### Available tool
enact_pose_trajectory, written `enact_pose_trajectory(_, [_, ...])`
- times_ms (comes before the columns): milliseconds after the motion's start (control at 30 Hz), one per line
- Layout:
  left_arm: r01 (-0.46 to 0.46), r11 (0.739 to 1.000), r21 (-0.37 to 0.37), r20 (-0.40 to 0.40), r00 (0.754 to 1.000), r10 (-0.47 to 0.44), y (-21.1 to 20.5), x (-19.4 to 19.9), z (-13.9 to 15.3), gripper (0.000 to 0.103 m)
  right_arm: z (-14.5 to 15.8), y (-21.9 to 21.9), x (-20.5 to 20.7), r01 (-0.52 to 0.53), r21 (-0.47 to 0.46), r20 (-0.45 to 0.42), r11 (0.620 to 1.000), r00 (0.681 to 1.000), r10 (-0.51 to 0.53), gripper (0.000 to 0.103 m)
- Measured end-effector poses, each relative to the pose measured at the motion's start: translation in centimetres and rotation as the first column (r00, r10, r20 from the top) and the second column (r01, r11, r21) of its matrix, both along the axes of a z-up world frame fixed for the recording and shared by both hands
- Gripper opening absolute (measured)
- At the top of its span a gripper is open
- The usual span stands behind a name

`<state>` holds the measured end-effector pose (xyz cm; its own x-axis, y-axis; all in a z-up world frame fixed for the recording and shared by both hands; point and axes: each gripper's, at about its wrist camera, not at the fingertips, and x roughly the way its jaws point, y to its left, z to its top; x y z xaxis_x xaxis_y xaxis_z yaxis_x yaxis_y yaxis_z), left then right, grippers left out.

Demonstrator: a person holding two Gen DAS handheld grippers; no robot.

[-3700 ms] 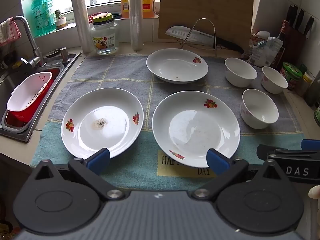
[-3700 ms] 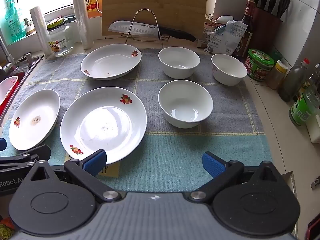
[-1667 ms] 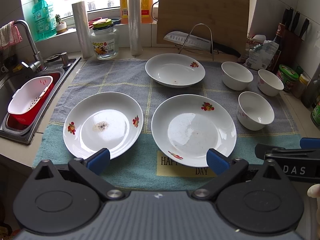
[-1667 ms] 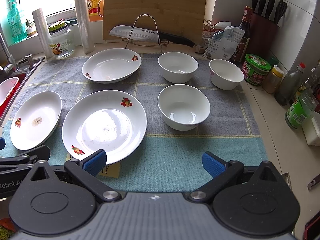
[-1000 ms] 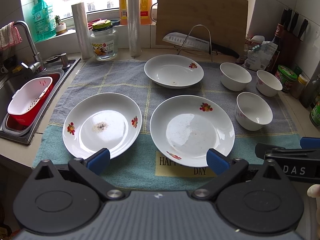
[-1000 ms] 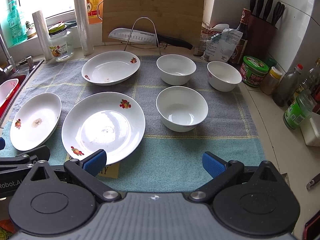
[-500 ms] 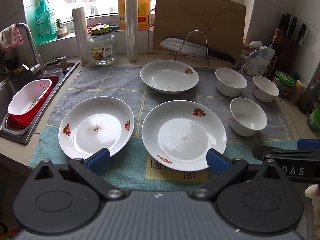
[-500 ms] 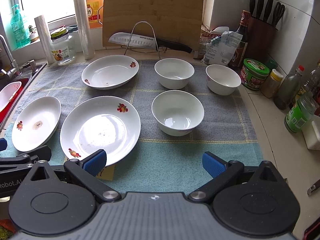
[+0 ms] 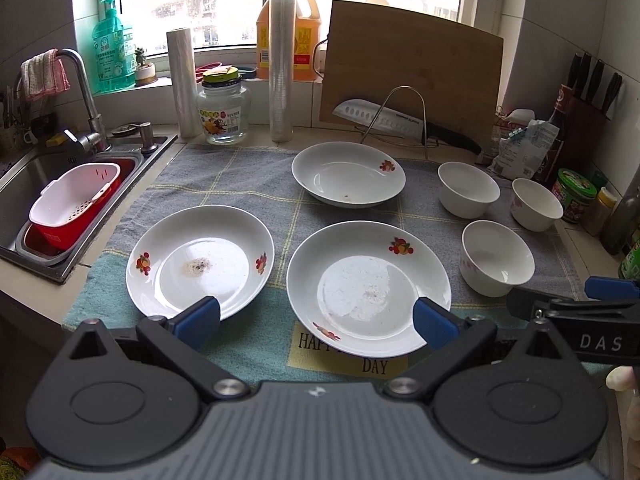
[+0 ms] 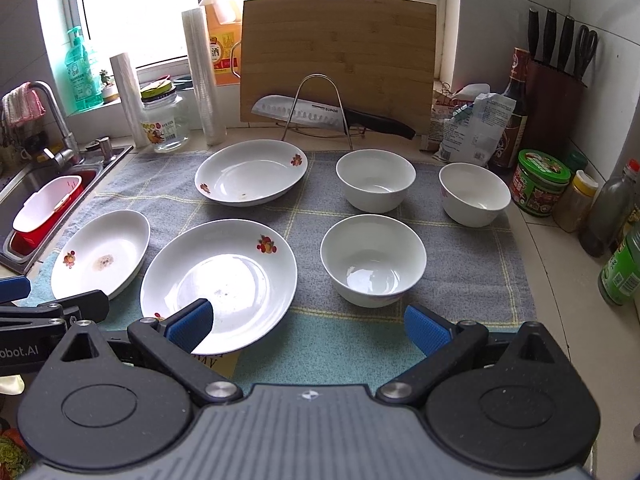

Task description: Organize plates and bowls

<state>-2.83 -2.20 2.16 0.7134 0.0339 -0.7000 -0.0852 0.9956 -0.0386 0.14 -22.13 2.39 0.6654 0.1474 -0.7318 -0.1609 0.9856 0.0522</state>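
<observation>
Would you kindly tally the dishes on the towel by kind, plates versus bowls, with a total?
Plates: 3
Bowls: 3
Total: 6, all lying apart on the towel; none stacked yet.

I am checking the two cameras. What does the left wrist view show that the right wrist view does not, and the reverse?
Only the left wrist view shows the "HAPPY DAY" label on the towel clearly. Only the right wrist view shows the green bottle at the far right fully and scissors in the knife block. Both show three plates, three bowls, the cutting board and the knife. The left gripper and the right gripper are open and empty.
</observation>
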Motion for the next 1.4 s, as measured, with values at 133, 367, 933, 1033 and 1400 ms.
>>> enact_pose_trajectory(133, [-0.016,1.0,-0.001,0.012,1.0,0.016,0.6,-0.1,-0.2,0.102,0.0,0.1,0.0,-0.037,0.017,0.028,0.999,0.999,0.036,0.103])
enact_pose_trajectory(367, [-0.039,0.999,-0.004,0.042,0.998,0.039,2.8,0.6,-1.0,0.102,-0.3,1.4,0.1,-0.114,0.042,0.09,0.993,0.99,0.11,0.103])
enact_pose_trajectory(933, [-0.004,1.0,0.013,-0.053,0.999,0.005,15.1,6.4,-4.3,0.102,-4.1,14.9,2.0,-0.281,0.007,0.048,0.96,0.959,0.281,0.103])
enact_pose_trajectory(1033, [0.008,1.0,0.027,-0.061,0.998,-0.006,17.0,7.4,-4.7,0.102,-5.0,17.6,2.4,-0.295,0.01,0.015,0.955,0.955,0.295,0.103])
enact_pose_trajectory(1400, [0.116,0.993,0.033,-0.086,0.99,-0.113,20.7,10.3,-6.1,0.102,-9.8,24.0,2.3,-0.308,-0.009,-0.098,0.951,0.947,0.306,0.103])
